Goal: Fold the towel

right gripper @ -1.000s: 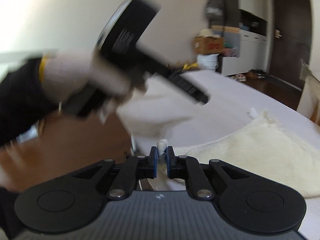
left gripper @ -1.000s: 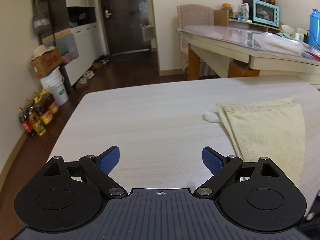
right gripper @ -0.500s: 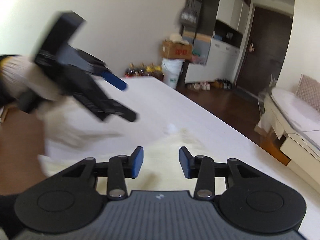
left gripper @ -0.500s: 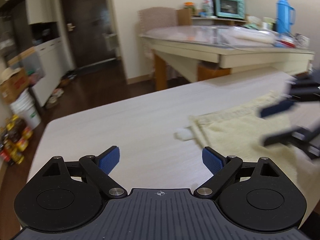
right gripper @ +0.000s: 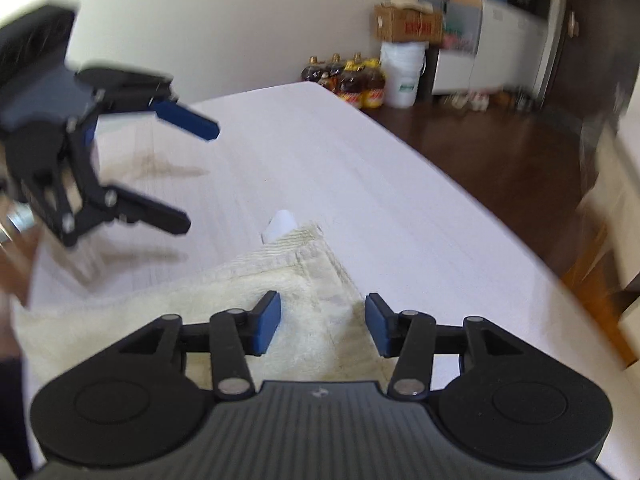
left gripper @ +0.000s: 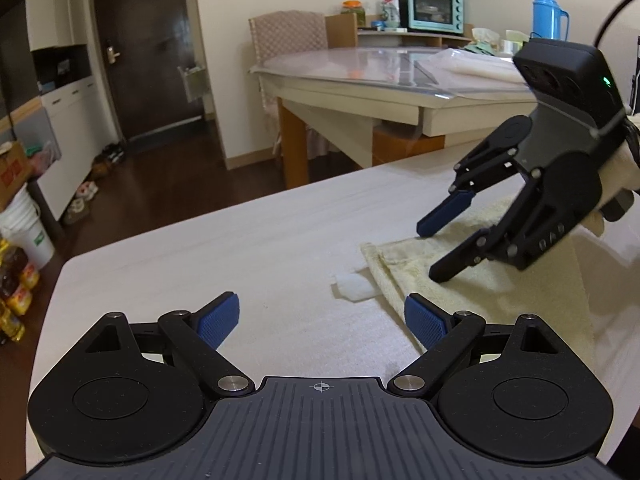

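Towel [left gripper: 492, 284]: cream terry cloth, lying flat and folded on the pale table [left gripper: 224, 256]; a small white tag [left gripper: 354, 286] protrudes at its near corner, resting on the tabletop. Left gripper [left gripper: 322, 316]: blue-padded jaws spread wide, empty, above bare table just beside the towel's edge; right gripper [right gripper: 322, 322]: jaws apart, empty, poised over the towel near its corner, its fingertips [left gripper: 442, 220] angled down toward the cloth. Background: second table [left gripper: 360, 92], mint toaster oven [left gripper: 434, 10], blue thermos [left gripper: 546, 14], white bucket [right gripper: 402, 74], oil bottles [right gripper: 352, 80].
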`<control>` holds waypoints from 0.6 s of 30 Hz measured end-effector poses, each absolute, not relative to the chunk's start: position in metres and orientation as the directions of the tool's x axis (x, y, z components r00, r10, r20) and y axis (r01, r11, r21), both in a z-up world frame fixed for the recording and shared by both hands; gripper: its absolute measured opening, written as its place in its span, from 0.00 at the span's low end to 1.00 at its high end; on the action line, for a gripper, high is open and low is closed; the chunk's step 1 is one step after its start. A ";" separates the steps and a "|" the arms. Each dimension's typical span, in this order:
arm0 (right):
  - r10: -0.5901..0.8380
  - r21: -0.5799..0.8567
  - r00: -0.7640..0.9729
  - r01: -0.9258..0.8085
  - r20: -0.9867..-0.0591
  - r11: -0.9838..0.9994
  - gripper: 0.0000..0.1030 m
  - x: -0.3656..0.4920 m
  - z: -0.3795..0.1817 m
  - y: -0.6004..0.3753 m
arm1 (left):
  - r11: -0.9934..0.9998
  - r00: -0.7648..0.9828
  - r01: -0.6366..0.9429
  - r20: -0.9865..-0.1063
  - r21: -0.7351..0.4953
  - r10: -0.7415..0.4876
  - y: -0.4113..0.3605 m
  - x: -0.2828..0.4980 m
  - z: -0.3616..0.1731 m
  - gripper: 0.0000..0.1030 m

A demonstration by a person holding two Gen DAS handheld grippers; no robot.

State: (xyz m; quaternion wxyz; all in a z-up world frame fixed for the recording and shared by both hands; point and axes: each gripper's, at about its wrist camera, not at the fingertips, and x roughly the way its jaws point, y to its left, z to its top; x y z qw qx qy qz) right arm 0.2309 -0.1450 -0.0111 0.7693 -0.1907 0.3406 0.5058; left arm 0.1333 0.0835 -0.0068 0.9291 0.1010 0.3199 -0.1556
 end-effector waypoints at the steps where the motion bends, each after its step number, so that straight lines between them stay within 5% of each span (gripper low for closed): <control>1: 0.650 0.041 0.258 -0.912 -0.715 0.407 0.35 0.231 -0.012 -0.147 | 0.933 0.748 0.350 -0.626 0.088 -0.221 0.084 0.134 -0.007 0.91; 5: 0.639 -0.057 0.316 -0.918 -0.701 0.392 0.12 0.213 -0.008 -0.139 | 0.938 0.751 0.335 -0.626 0.091 -0.208 0.086 0.138 -0.007 0.91; 18: 0.659 -0.308 0.527 -0.849 -0.537 0.429 0.10 0.098 0.022 -0.172 | 0.867 0.669 0.493 -0.666 0.067 -0.329 0.056 0.173 -0.009 0.90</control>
